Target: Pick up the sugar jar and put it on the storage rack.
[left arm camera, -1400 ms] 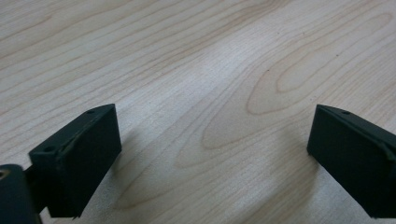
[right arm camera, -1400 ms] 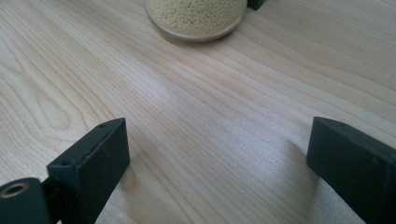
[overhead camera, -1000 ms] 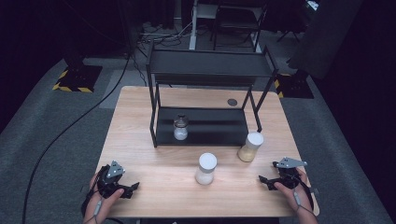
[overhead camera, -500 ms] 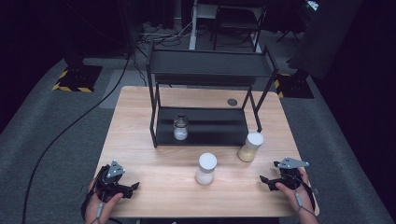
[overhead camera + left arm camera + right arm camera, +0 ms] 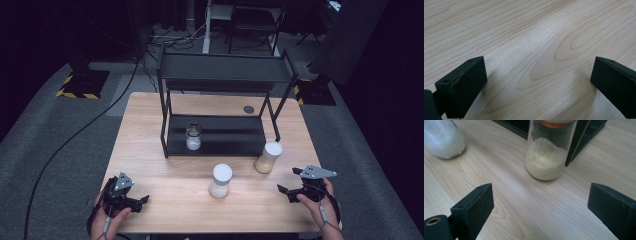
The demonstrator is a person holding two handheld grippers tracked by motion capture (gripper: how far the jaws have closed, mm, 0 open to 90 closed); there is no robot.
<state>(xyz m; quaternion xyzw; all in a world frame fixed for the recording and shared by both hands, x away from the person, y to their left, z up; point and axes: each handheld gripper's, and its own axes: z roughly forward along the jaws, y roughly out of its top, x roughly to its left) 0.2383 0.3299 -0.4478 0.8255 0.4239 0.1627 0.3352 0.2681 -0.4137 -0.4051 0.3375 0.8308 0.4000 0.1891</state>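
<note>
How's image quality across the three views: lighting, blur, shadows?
High view: table well lit, surroundings nearly black, slightly soft. Left gripper view: sharp wood grain, soft shadows under the left gripper, jaws wide apart. Right gripper view: the jar of yellow grains fairly sharp, the jar of white powder softer at the edge, the right gripper blurred up close.

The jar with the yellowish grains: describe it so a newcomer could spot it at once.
Start at the black two-tier rack on the wooden table. At the foot of its front right leg stands the jar of yellowish grains, ahead of the right gripper. The white-filled jar stands in open table; the small jar sits on the rack's lower shelf.
</note>
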